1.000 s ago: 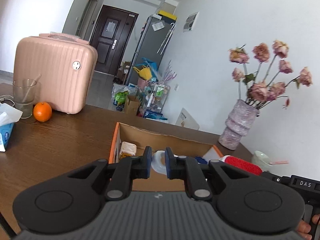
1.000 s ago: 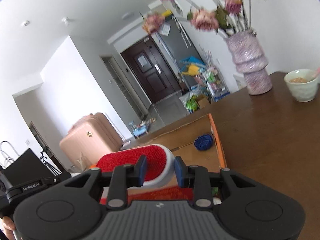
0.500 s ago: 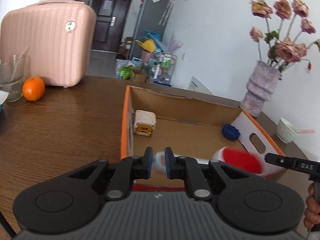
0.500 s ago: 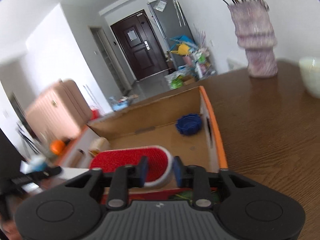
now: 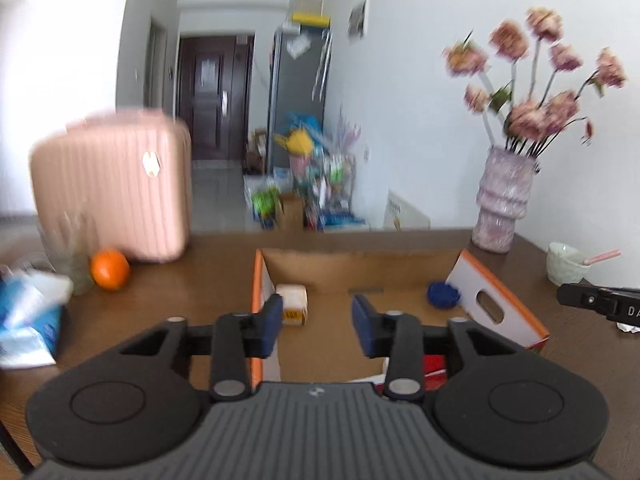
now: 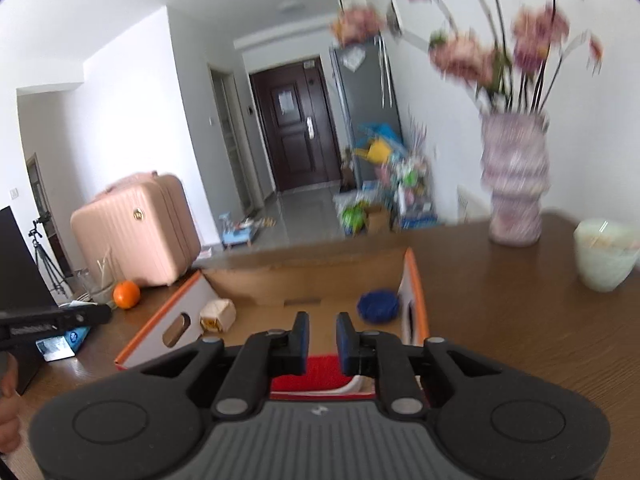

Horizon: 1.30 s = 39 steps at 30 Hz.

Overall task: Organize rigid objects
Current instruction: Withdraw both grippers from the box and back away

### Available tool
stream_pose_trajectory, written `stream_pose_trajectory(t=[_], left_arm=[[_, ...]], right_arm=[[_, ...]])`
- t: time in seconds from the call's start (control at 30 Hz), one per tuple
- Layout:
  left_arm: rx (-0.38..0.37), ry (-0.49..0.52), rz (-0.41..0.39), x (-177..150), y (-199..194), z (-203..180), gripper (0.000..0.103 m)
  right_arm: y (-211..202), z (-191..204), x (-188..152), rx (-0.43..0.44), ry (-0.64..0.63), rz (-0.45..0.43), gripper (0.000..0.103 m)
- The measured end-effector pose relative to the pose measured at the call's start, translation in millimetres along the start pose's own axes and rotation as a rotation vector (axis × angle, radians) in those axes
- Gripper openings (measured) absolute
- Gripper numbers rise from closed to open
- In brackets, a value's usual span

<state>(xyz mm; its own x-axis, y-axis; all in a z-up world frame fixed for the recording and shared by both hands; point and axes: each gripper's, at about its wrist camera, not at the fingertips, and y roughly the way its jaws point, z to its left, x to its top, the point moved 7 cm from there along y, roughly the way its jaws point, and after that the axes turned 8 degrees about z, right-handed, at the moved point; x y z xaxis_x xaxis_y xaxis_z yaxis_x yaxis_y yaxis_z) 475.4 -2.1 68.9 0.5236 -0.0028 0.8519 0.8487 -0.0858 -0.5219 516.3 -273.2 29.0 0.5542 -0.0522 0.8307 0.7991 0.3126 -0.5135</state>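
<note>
An open cardboard box (image 5: 258,292) with an orange rim lies on the brown table. Inside it are a cream cube (image 5: 294,304), a blue round object (image 5: 442,294) and a red-bristled brush (image 6: 320,374) with a white body at the near end. In the left wrist view only a red sliver of the brush (image 5: 434,368) shows behind my fingers. My left gripper (image 5: 318,328) hangs over the box's near left corner, jaws opening, nothing between them. My right gripper (image 6: 322,344) sits just above the brush, its narrow jaws opening, pads off the brush.
A pink suitcase (image 5: 112,188), an orange (image 5: 109,269), a glass (image 5: 68,256) and a tissue pack (image 5: 28,320) stand left of the box. A vase of flowers (image 5: 502,200) and a pale cup (image 5: 566,264) stand on the right. The table's far edge runs behind the box.
Both grippers let go of the brush, which now lies at the near end of the box. The left jaws spread wide, and both grippers drew back from the box.
</note>
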Motion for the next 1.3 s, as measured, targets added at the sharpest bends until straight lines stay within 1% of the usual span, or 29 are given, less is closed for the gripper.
stream_pose_trajectory(t=[0.03, 0.07, 0.1, 0.13, 0.17, 0.2, 0.23, 0.27, 0.3, 0.33, 0.37, 0.4, 0.43, 0.53, 0.63, 0.83, 0.9, 0.93, 0.97, 1.03, 1.13, 1.2, 1.3], left_arm=[[0.009, 0.012, -0.024, 1, -14, -3, 0.049], [0.013, 0.020, -0.047, 1, -26, -7, 0.051], [0.013, 0.025, -0.075, 1, -40, -10, 0.058], [0.014, 0.027, -0.103, -1, -52, -13, 0.069], [0.022, 0.028, -0.134, -4, -65, -15, 0.075], [0.035, 0.033, -0.170, -8, -76, -18, 0.085], [0.050, 0.041, -0.205, -12, -86, -21, 0.092], [0.066, 0.049, -0.240, -17, -97, -24, 0.096], [0.079, 0.054, -0.273, -23, -107, -27, 0.103], [0.089, 0.060, -0.303, -28, -116, -30, 0.103], [0.097, 0.068, -0.323, -33, -124, -33, 0.103], [0.100, 0.082, -0.333, -37, -130, -36, 0.103], [0.101, 0.092, -0.332, -42, -135, -39, 0.103], [0.098, 0.094, -0.331, -52, -149, -45, 0.103], [0.093, 0.077, -0.341, -60, -161, -45, 0.103], [0.096, 0.066, -0.355, -75, -186, -45, 0.103], [0.112, 0.050, -0.314, -87, -195, -42, 0.103], [0.107, 0.047, -0.302, -96, -201, -40, 0.103], [0.101, 0.037, -0.294, -107, -207, -39, 0.103], [0.108, 0.010, -0.253, -129, -216, -38, 0.103], [0.097, -0.021, -0.220, -161, -232, -35, 0.103], [0.105, -0.026, -0.191, -181, -240, -33, 0.103], [0.116, -0.017, -0.136, -212, -247, -30, 0.103]], right_arm=[[-12, 2, 1, -0.005, -0.011, -0.016, 0.019], [-25, 5, 2, -0.008, -0.024, -0.034, 0.020], [-37, 8, 2, -0.014, -0.039, -0.052, 0.023], [-49, 12, 2, -0.019, -0.058, -0.070, 0.025], [-61, 15, 1, -0.027, -0.077, -0.089, 0.031], [-72, 19, 0, -0.036, -0.097, -0.112, 0.041], [-83, 23, -2, -0.048, -0.121, -0.140, 0.047], [-93, 27, -5, -0.064, -0.144, -0.172, 0.065], [-103, 30, -8, -0.083, -0.163, -0.212, 0.086], [-113, 32, -12, -0.098, -0.182, -0.258, 0.096], [-122, 36, -17, -0.105, -0.203, -0.304, 0.103], [-129, 39, -24, -0.109, -0.223, -0.338, 0.103], [-134, 42, -29, -0.116, -0.237, -0.346, 0.103], [-147, 50, -43, -0.106, -0.236, -0.322, 0.103], [-160, 55, -56, -0.084, -0.211, -0.323, 0.103], [-177, 60, -77, -0.086, -0.192, -0.316, 0.103], [-184, 59, -86, -0.093, -0.177, -0.309, 0.103], [-188, 60, -92, -0.095, -0.169, -0.301, 0.103], [-192, 59, -99, -0.096, -0.160, -0.291, 0.103], [-202, 59, -115, -0.089, -0.147, -0.280, 0.103], [-214, 58, -145, -0.073, -0.129, -0.258, 0.103], [-220, 57, -166, -0.067, -0.119, -0.237, 0.103], [-226, 55, -200, -0.044, -0.111, -0.176, 0.103]])
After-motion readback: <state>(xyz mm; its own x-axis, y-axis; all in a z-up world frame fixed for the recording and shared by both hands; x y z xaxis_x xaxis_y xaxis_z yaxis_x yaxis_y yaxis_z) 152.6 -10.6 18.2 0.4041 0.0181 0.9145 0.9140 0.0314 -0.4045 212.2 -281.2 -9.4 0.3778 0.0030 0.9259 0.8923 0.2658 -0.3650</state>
